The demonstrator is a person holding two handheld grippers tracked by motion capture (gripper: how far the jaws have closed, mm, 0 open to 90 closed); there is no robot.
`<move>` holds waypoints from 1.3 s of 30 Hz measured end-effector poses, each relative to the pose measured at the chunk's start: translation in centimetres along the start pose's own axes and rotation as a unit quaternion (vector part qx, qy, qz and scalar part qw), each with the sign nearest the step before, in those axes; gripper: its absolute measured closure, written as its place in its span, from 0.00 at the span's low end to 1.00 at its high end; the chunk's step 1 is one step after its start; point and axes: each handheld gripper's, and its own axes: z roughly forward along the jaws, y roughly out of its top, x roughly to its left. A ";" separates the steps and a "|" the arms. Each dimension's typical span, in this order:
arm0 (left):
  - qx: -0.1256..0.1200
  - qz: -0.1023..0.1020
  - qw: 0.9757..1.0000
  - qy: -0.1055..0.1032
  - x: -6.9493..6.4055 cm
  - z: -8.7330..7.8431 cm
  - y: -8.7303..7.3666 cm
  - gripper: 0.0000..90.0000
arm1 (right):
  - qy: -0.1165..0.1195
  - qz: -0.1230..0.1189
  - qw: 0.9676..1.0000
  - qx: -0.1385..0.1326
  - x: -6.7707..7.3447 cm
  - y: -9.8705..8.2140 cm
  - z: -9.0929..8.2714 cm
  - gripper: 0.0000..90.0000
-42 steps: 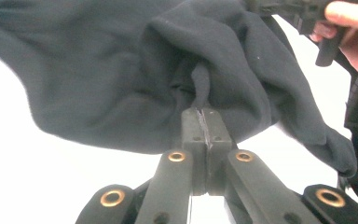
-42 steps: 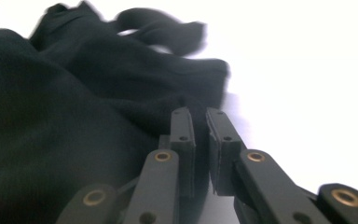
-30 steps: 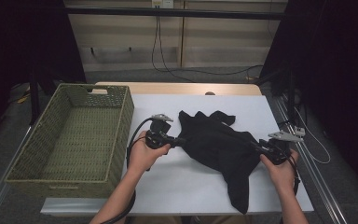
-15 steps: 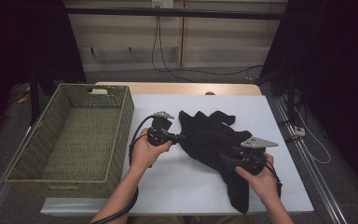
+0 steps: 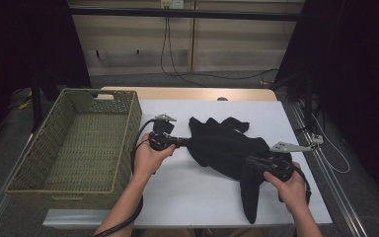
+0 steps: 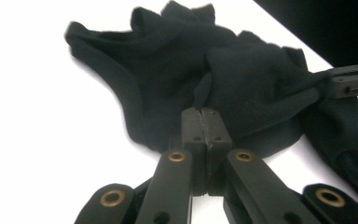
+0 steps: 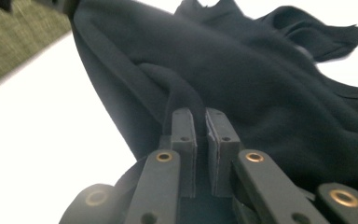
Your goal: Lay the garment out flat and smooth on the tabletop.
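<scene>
A black garment (image 5: 224, 150) lies crumpled on the white bench (image 5: 187, 197), just right of the green woven basket (image 5: 74, 148), which stands with its long wall near the cloth but apart from it. The left gripper (image 5: 185, 142) sits between basket and garment, its jaws pressed together on a fold at the garment's near-left edge; in the left gripper view the pads meet with a pinch of dark cloth (image 6: 242, 84) rising from them. The right gripper (image 5: 249, 162) reaches in from the garment's far side from the basket, and its jaws have just been closing: in the right gripper view they stand almost together with a rolled ridge of the fabric (image 7: 182, 93) caught between the pads. A long tail of the garment trails toward the person's edge of the bench, under the right gripper. A black cable loops from the left gripper down along the forearm, on the basket's side. Behind the garment, a bare strip of wooden tabletop (image 5: 187, 94) shows, with cables (image 5: 177, 64) hanging on the wall beyond.
</scene>
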 end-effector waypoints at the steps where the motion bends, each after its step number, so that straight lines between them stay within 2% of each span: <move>1: -0.002 -0.001 1.000 0.000 0.0 -0.2 0.1 1.00 | 0.001 0.011 1.000 -0.012 -0.5 0.0 -0.4 0.93; 3: -0.010 -0.002 1.000 0.002 0.1 -0.6 0.3 1.00 | 0.004 0.037 0.999 -0.036 -1.5 0.1 -1.3 0.93; 5: -0.015 -0.001 1.000 -0.004 -0.1 -0.7 0.4 1.00 | 0.010 0.068 0.996 -0.064 -2.7 -0.2 -2.0 0.93; 6: -0.016 0.004 1.000 -0.001 -0.3 -0.7 0.5 1.00 | 0.004 0.078 0.994 -0.071 -3.3 -0.4 -2.2 0.97; 8: -0.013 0.010 1.000 -0.009 -0.7 -0.2 0.5 1.00 | -0.029 0.077 0.994 -0.070 -4.1 -1.0 -2.0 0.97; 10: -0.008 0.015 1.000 -0.013 -1.1 0.4 0.4 1.00 | -0.047 0.079 0.994 -0.052 -4.7 -1.8 -1.5 0.97; 12: 0.000 0.020 1.000 -0.009 -1.3 1.0 0.3 1.00 | -0.060 0.060 0.996 -0.029 -4.6 -2.0 -0.9 0.97; 15: 0.001 0.020 1.000 -0.010 -1.2 1.3 0.1 1.00 | -0.086 0.037 0.995 -0.019 -4.1 -1.6 -0.6 0.97; 18: 0.004 0.019 1.000 -0.013 -1.2 1.5 0.0 1.00 | -0.116 0.011 0.993 -0.015 -3.7 -1.5 -0.5 0.86; 22: 0.002 0.021 1.000 -0.010 -1.3 1.6 0.0 1.00 | -0.128 -0.005 0.991 -0.026 -2.7 -0.9 -0.8 0.69; 26: 0.001 0.024 1.000 -0.007 -1.3 1.5 0.1 1.00 | -0.122 -0.033 0.991 -0.035 -0.9 0.0 -0.9 0.61; 31: -0.001 0.026 1.000 -0.006 -1.5 1.5 0.3 1.00 | -0.112 -0.065 0.991 -0.034 1.1 0.6 -0.3 0.56; 35: -0.001 0.025 1.000 -0.006 -1.4 1.6 0.3 1.00 | -0.082 -0.086 0.993 -0.026 2.6 0.8 0.3 0.57; 39: 0.001 0.023 1.000 -0.006 -1.1 1.6 0.4 1.00 | -0.032 -0.101 0.994 -0.007 4.3 0.7 1.3 0.62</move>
